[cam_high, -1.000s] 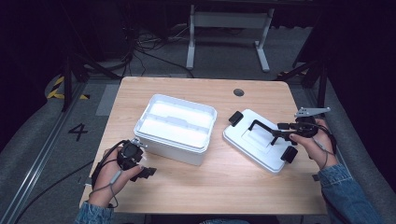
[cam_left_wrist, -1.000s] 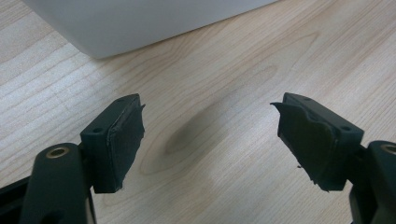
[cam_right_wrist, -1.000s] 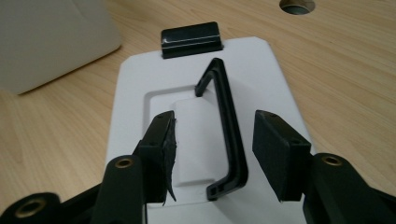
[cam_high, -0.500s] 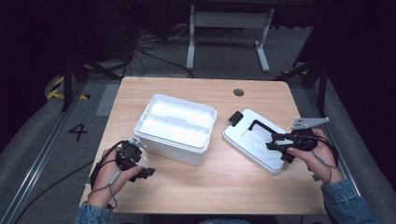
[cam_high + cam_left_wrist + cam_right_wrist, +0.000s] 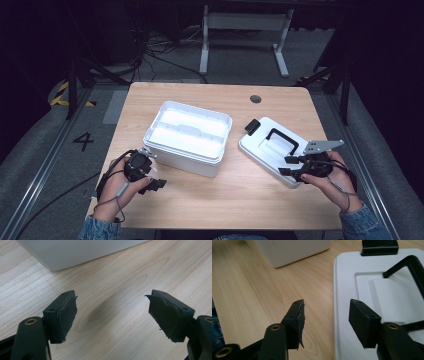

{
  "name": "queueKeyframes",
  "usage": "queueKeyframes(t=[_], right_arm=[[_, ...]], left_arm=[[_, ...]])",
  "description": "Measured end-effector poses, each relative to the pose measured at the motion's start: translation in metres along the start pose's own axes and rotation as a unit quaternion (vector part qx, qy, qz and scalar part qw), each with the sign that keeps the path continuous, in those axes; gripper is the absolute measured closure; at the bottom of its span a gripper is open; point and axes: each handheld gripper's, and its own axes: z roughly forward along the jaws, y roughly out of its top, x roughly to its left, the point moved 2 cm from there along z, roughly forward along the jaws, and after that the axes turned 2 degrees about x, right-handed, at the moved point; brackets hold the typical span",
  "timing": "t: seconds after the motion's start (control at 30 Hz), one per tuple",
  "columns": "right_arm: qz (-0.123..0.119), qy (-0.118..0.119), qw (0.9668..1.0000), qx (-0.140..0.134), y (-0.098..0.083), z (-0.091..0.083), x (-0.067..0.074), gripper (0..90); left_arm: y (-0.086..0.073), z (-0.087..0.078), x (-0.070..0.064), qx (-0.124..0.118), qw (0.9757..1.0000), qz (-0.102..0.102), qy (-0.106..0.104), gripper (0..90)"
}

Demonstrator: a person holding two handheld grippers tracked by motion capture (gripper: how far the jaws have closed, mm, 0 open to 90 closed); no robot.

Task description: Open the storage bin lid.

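Note:
An open white box (image 5: 187, 137) stands at the middle of the wooden table (image 5: 225, 200). Its white lid (image 5: 265, 150) lies flat to the right, with the black handle (image 5: 281, 141) up and a black latch (image 5: 251, 126) at the far corner. My right gripper (image 5: 286, 166) is at the lid's near corner. In the right gripper view this gripper (image 5: 326, 305) is open and its jaws have just been opening. One jaw is over the wood and one over the lid (image 5: 347, 277), with nothing gripped. My left gripper (image 5: 152, 181) rests near the box's front left corner. This gripper (image 5: 111, 298) is open over bare wood.
A round dark grommet (image 5: 255, 98) sits in the table's far right part. Beyond the table stand a metal frame (image 5: 245, 30) and cables on the floor. A "4" mark (image 5: 82, 141) is on the floor at left. The box wall (image 5: 75, 252) is just ahead of the left jaws.
My right gripper has drawn back from the lid's handle toward the lid's near corner. The lid stays flat on the table. The left hand has kept still.

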Motion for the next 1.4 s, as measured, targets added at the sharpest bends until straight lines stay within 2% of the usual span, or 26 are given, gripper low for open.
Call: queueKeyframes(t=[0.07,0.17,0.4,0.5,0.63,1.1,1.4], right_arm=[[0.005,0.006,1.0000,0.001,-0.003,0.003,0.004,47.3],[0.000,0.000,0.9999,0.010,-0.006,0.006,0.008,47.2],[0.004,-0.001,1.0000,0.002,-0.011,0.011,0.017,46.9],[0.004,-0.008,0.9996,-0.026,-0.021,0.022,0.025,47.8],[0.005,-0.012,0.9993,-0.035,-0.030,0.034,0.031,48.5],[-0.016,-0.003,0.9997,-0.018,-0.038,0.058,0.042,48.5],[-0.024,-0.002,0.9997,-0.011,-0.038,0.062,0.044,48.3]], left_arm=[[0.000,0.000,0.000,0.001,1.0000,-0.001,-0.002,23.4],[0.001,-0.001,-0.001,0.001,1.0000,0.001,-0.002,23.4],[0.003,0.000,0.000,-0.001,1.0000,0.004,0.000,23.4],[0.004,0.001,0.000,0.001,1.0000,0.007,-0.003,23.4],[0.004,0.000,0.000,-0.001,1.0000,0.006,-0.002,23.4],[0.005,0.001,0.000,0.002,1.0000,0.010,-0.001,23.4],[0.005,0.001,0.000,0.002,1.0000,0.008,-0.003,23.4]])
